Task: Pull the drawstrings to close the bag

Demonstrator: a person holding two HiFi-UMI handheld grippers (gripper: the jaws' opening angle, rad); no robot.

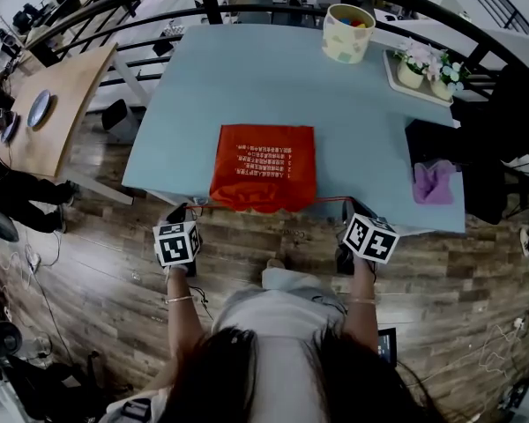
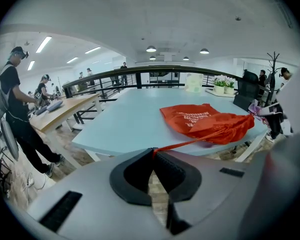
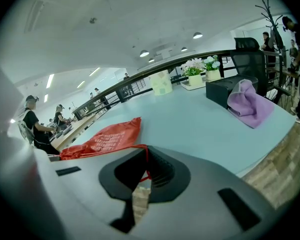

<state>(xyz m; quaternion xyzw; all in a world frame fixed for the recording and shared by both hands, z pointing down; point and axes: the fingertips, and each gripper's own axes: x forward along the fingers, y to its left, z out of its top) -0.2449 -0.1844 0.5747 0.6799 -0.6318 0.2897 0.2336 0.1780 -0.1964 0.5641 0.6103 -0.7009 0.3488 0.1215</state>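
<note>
1. Red drawstring bag lies flat on the light-blue table. Its mouth sits at the near edge, facing the person. The hem there looks puckered, so I judge the closing partly done.
2. Left gripper: jaws pressed together on the left drawstring. The cord runs taut from the pads to the bunched mouth.
3. Right gripper: jaws likewise clamped on the right drawstring, which passes down between the pads.
4. Both grippers hang just off the near table edge, 1 on each side of the bag and well apart from each other.
5. Risk: the thin cord could slip from the pads if the pull gets sharper than the grip can hold.
6. Risk: the bag sits right at the edge with nothing pinning it. A pull toward the person rather than sideways could drag it off the table.
7. Risk: uneven pull would skew the bag and gather 1 side only, leaving the mouth gaping.
8. Risk: once the mouth is fully cinched, further force would load the hem stitching.
9. Count:
   - 1 bag, 2 drawstrings, 2 grippers, 1 table.
   - 1 purple cloth at the right.
   - 1 pale cup with coloured contents at the far edge.
   - 1 tray carrying 2 flower pots.
</note>
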